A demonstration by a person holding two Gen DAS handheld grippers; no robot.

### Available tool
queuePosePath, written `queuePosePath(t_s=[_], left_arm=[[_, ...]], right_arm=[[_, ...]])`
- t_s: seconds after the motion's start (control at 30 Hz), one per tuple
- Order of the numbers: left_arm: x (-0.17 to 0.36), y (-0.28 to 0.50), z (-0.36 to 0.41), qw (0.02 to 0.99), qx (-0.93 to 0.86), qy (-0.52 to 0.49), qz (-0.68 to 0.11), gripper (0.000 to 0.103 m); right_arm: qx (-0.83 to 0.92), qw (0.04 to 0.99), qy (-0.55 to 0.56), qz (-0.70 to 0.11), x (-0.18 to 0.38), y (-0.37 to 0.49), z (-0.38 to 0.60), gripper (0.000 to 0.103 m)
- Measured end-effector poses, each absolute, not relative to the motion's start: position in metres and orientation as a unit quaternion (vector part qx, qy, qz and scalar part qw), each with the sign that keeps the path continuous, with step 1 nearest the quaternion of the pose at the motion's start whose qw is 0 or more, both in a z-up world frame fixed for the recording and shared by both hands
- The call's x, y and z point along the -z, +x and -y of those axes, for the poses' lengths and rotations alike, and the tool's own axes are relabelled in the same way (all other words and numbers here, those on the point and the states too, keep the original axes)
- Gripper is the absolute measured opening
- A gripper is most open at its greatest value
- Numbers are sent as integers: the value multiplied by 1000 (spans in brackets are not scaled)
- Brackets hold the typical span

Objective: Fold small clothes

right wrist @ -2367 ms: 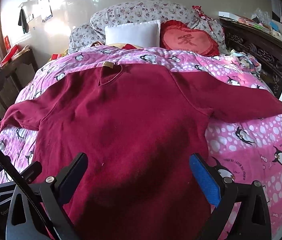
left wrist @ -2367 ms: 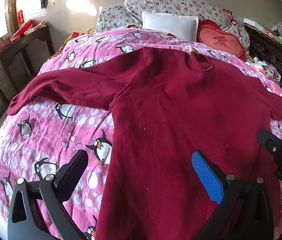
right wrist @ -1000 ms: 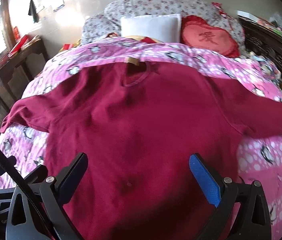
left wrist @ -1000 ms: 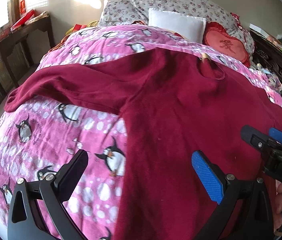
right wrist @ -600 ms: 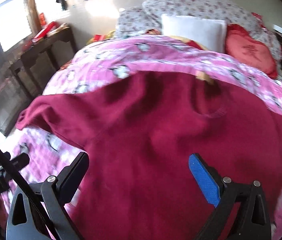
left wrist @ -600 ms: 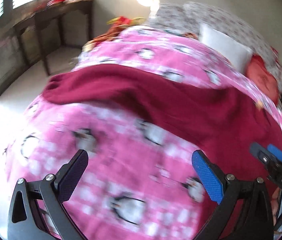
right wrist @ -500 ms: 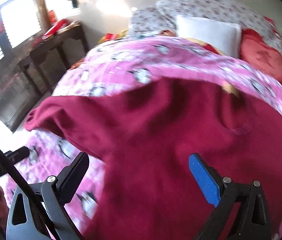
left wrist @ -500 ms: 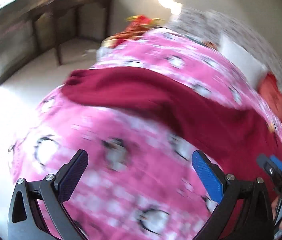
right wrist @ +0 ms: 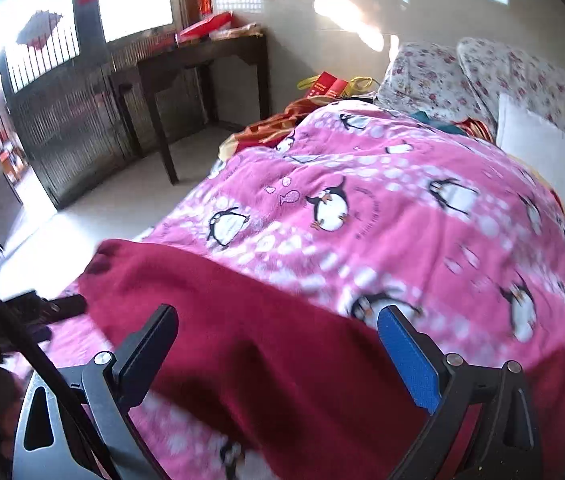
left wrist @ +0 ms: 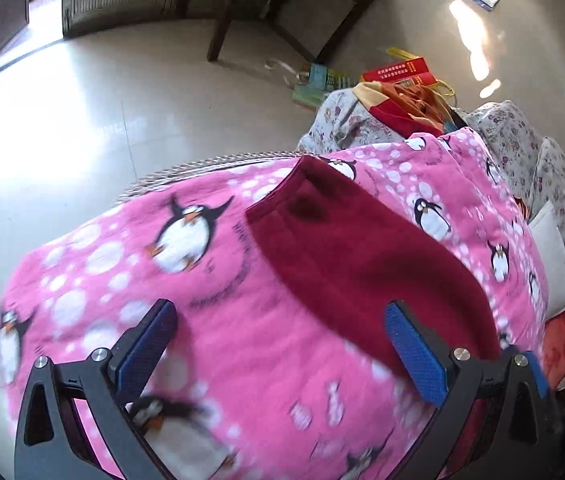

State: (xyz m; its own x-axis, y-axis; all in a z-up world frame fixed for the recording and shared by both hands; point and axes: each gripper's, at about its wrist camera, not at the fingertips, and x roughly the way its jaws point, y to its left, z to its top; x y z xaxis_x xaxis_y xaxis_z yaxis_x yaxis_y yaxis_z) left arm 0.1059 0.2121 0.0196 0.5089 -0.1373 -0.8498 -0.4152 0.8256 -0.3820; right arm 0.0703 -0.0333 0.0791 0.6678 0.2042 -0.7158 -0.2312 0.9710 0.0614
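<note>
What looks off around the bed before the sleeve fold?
Boxes and bags lie scattered on the floor beside the bed. The maroon sweater's sleeve lies flat on the penguin blanket; nothing torn or spilled.

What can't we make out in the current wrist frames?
- Left wrist: only one sleeve of the maroon top shows; its body is cut off behind the left tool and the lower edge.
- Right wrist: the sleeve runs under the right tool; neckline, hem and other sleeve are out of frame.
- Both views: the penguin blanket is motion-blurred, so its fine wrinkles are unreadable.
- Right wrist: the left tool at the left edge is dark and hidden by a cable.
</note>
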Motion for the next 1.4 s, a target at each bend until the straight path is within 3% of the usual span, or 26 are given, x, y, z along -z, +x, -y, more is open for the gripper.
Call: queuePosePath(t_s=[0.07,0.1,0.13,0.17,0.2,0.23,0.27,0.3,0.37,0.4,0.53,0.77,0.93,1.1,1.3,1.4], left_arm=[[-14,122,-210,816,-86,-282,-497,103],[-10,130,-207,816,-92,-272,-501,103],[-9,136,-204,819,-99,-258,-502,103],[-8,140,-200,826,-106,-237,-500,103],[-8,144,-194,835,-110,-211,-497,95],[-9,145,-188,842,-113,-190,-493,85],[-11,144,-185,847,-115,-180,-488,63],[-17,140,-183,852,-109,-178,-480,34],[-27,134,-187,852,-73,-203,-477,10],[-32,131,-188,851,-53,-218,-475,10],[-80,102,-171,875,-9,-216,-433,10],[-163,61,-92,900,114,-184,-379,10],[-193,27,12,900,209,-120,-363,10],[-177,-13,122,874,298,-57,-380,10],[-100,-37,227,829,345,13,-440,10],[-69,-43,243,805,359,44,-471,11]], right_arm=[[-106,909,-22,-402,-66,82,28,99],[-109,905,-18,-410,-57,86,28,85],[-114,899,-12,-422,-49,90,29,59],[-123,893,2,-433,-42,92,32,53],[-128,894,23,-429,-40,90,36,51],[-127,897,28,-422,-41,89,39,43],[-125,898,27,-422,-42,87,41,41],[-127,897,28,-423,-44,84,43,40],[-131,897,39,-421,-53,76,51,40],[-130,898,47,-417,-58,72,58,43],[-92,914,74,-388,-83,35,112,73],[1,924,78,-374,-107,-36,228,74],[76,925,94,-360,-120,-90,300,83],[111,917,115,-367,-113,-128,346,83],[162,899,121,-389,-89,-166,395,86],[190,880,141,-411,-72,-177,414,86]])
